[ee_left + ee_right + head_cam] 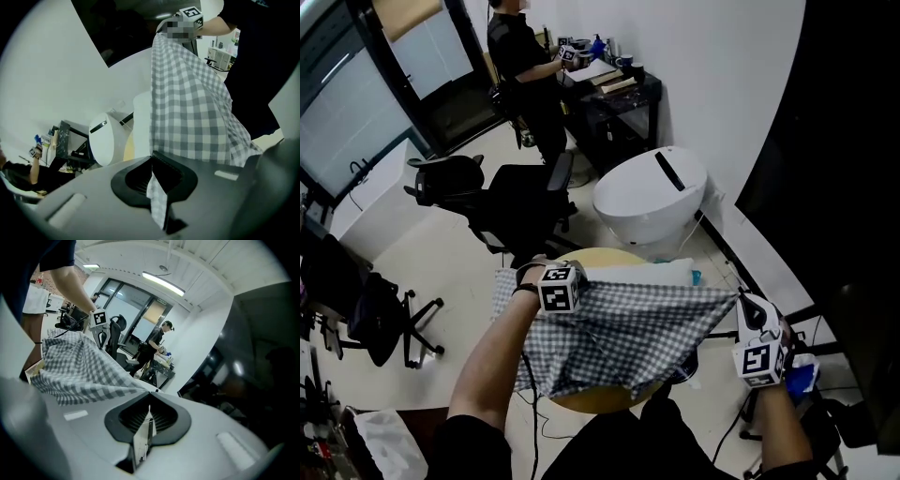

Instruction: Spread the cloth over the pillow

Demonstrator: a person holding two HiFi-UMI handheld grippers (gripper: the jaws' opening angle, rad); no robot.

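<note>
A grey-and-white checked cloth [623,333] hangs stretched between my two grippers above a round wooden table [592,399]. A white pillow [649,273] lies on the table at the cloth's far edge, mostly uncovered. My left gripper [572,305] points steeply down and is shut on the cloth's left corner; in the left gripper view the cloth [192,103] runs out of its shut jaws [152,161]. My right gripper [739,300] is shut on the right corner. In the right gripper view a strip of cloth [79,366] is pinched between its jaws [149,401].
A white rounded bin [652,197] stands just beyond the table. Black office chairs [520,202] are to the far left, another [380,319] nearer. A person [520,66] stands at a black desk [614,98] at the back. A dark wall [834,169] runs along the right.
</note>
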